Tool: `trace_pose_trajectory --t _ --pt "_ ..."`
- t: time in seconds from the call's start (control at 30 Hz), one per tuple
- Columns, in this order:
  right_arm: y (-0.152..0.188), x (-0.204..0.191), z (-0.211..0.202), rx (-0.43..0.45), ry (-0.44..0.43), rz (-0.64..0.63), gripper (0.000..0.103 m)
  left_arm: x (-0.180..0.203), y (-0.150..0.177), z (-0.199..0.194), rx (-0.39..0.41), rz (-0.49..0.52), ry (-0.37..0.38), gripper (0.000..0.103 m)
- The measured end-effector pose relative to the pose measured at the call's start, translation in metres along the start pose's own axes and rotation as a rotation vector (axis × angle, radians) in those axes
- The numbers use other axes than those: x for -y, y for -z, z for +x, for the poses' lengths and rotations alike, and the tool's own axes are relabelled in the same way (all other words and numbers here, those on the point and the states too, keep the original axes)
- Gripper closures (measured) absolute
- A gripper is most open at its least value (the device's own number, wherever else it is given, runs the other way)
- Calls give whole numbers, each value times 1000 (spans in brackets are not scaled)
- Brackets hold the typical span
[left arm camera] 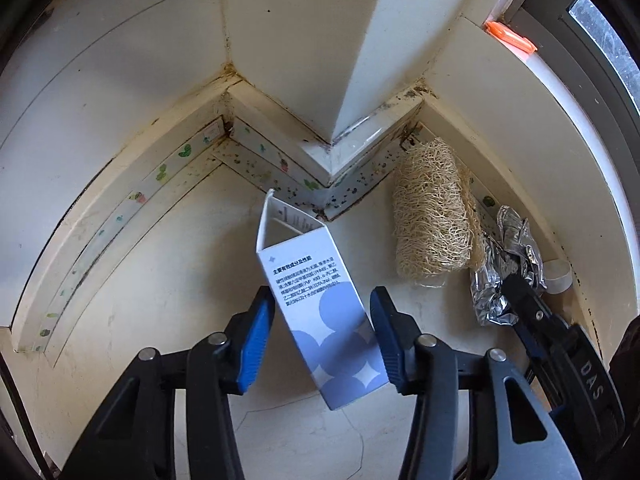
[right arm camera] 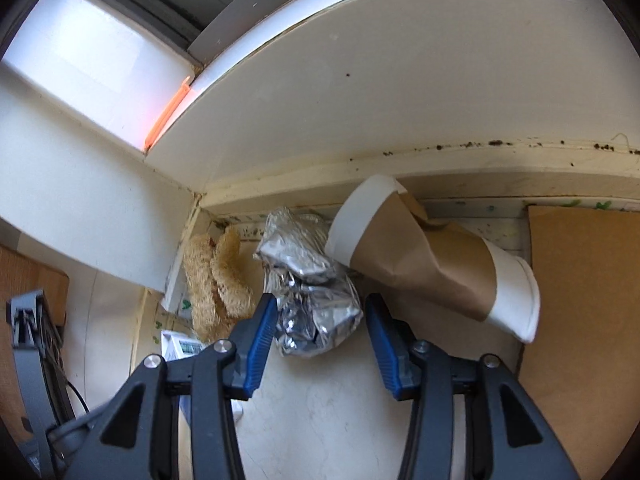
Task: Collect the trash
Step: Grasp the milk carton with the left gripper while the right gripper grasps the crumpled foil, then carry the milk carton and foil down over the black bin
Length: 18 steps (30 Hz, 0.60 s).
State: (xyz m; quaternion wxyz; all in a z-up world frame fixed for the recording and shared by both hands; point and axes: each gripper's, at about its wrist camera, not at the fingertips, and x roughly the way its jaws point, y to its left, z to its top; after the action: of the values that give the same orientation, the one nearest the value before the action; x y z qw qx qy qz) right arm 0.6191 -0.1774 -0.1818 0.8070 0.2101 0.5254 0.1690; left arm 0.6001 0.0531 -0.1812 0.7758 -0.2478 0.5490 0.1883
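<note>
Cardboard carton (left arm camera: 316,312), white with blue circles and printed text, stands tilted between the blue pads of my left gripper (left arm camera: 323,312). Its open top leans away from me toward the wall corner. The right pad touches its edge and the left pad sits against or just beside its other side; I cannot tell whether the grip is firm, though the pads look to be pressing on it. Just right of this gripper lies a loofah sponge (left arm camera: 434,212) against the baseboard, and beyond that a crumpled foil ball (left arm camera: 504,264), with my other gripper's black fingers reaching onto it.

From the right wrist, my right gripper (right arm camera: 322,316) straddles the same foil ball (right arm camera: 312,300) on the pale counter (right arm camera: 328,412). The foil fills most of the gap; the left pad looks to touch it, while a sliver of space shows by the right pad, so I read these jaws as not yet clamped. Just ahead and to the right, a crushed paper cup (right arm camera: 432,256) with a brown sleeve lies on its side, resting against the foil. The loofah (right arm camera: 218,280) sits ahead to the left, and a brown cardboard sheet (right arm camera: 580,320) lies flat at far right.
</note>
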Motion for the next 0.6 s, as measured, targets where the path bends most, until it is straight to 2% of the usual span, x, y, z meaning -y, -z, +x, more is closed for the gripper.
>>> trace_pose_trajectory --t 0.03,0.1,0.17,0.5,0.53,0.57,0.6 --pt "-1 -1 1 9 5 0 56 -1 1 0 -3 5 0 65" --pt "-1 -2 1 19 9 -6 57 -3 4 1 -10 16 2 70" --pt "-1 -4 2 20 -19 -18 66 -2 7 -1 -16 26 7 70" --pt "34 -18 -27 -18 21 -68 68 1 49 -14 -49 111 44 70" --pt "41 -20 -34 -26 20 -71 72 0 57 -20 -50 126 50 70" --pt "47 -22 -38 -31 14 -72 84 -3 66 -25 -49 139 54 70" --pt "53 -24 -43 -39 17 -73 84 -3 72 -29 -49 152 59 70"
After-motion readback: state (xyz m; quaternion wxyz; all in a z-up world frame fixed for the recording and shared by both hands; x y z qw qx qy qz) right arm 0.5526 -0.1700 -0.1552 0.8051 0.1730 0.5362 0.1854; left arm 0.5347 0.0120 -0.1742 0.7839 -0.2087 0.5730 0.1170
